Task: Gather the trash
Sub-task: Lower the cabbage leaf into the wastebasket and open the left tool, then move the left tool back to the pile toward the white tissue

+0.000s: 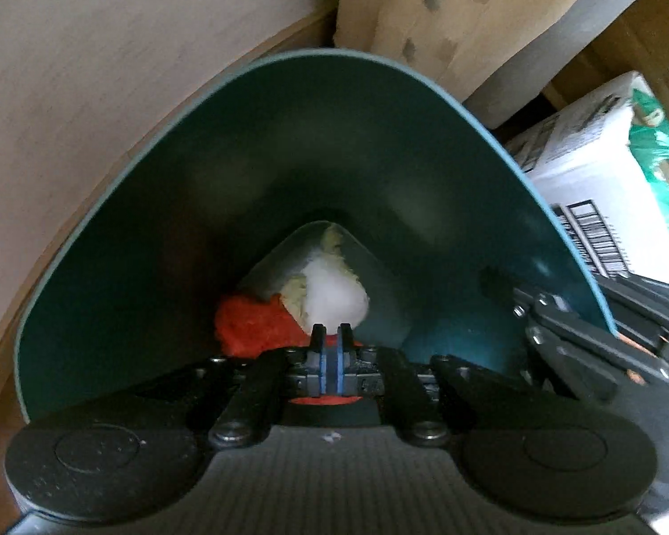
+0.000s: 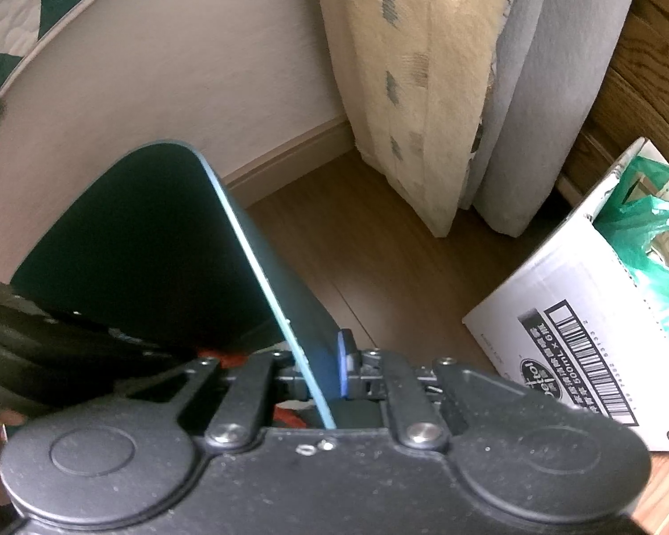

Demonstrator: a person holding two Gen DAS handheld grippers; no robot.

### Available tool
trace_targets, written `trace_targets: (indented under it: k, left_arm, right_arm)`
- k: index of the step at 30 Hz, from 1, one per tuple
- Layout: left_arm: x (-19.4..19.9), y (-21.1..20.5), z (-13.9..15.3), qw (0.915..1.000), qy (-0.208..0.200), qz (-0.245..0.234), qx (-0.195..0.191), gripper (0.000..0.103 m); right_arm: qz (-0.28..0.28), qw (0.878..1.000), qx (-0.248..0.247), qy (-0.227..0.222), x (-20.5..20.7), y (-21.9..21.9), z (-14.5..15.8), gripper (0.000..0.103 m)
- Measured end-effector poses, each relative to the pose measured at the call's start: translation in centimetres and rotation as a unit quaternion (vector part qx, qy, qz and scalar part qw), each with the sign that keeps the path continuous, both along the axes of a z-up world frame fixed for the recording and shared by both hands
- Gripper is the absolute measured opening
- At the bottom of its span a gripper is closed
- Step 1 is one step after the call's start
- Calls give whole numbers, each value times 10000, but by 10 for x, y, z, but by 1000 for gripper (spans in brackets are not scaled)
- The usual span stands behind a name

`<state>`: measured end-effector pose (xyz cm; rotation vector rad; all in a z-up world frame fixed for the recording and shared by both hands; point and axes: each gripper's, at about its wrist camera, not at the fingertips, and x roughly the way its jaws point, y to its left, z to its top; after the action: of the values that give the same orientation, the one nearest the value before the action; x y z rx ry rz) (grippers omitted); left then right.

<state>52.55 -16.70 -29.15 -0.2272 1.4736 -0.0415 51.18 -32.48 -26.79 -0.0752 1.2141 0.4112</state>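
Down inside a tall teal plastic waste bin with a pale blue rim, the left hand-held gripper points almost straight at the bottom, its two black fingers with blue pads drawn together so that only a thin slit shows between them and nothing sits in that slit. Just beyond its tips, on the floor of the bin, lie the collected pieces of trash: a crumpled orange-red wad to the left, a crumpled white paper ball in the middle touching it, and a yellowish fibrous scrap against the far side of the white ball. A sliver of the orange-red wad also shows under the left gripper's fingers. The right hand-held gripper is clamped on the bin's thin wall at its rim, the wall passing between its fingers with the blue pad pressed on the outer face; from the left wrist view its black linkage is seen at the bin's right edge. The bin stands on a brown wood-look floor near a corner with a cream wall and a baseboard. A beige patterned curtain and a grey curtain hang beside it. To the right sits a white cardboard box printed with barcodes, holding a green plastic bag.
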Motion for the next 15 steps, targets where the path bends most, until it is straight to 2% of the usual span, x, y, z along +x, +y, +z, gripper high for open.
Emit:
trace_targets:
  k: [5, 10, 12, 14, 15]
  left_arm:
    - [-18, 14, 18, 9995, -226, -172, -156, 5]
    - [-37, 29, 33, 9989, -318, -83, -337, 7]
    - [-46, 38, 43, 9986, -372, -44, -363, 12]
    - [-56, 47, 52, 9984, -488, -33, -273, 32]
    - [-61, 51, 56, 9982, -574, -3, -182, 38]
  right_arm:
    - [31, 10000, -42, -21, -1, 2, 0, 9]
    - [78, 9999, -77, -40, -3, 6, 0, 9]
    - [102, 9999, -87, -41, -3, 7, 0, 9]
    - [119, 9999, -107, -41, -4, 8, 0, 9]
    - [122, 9999, -112, -37, -3, 9, 0, 9]
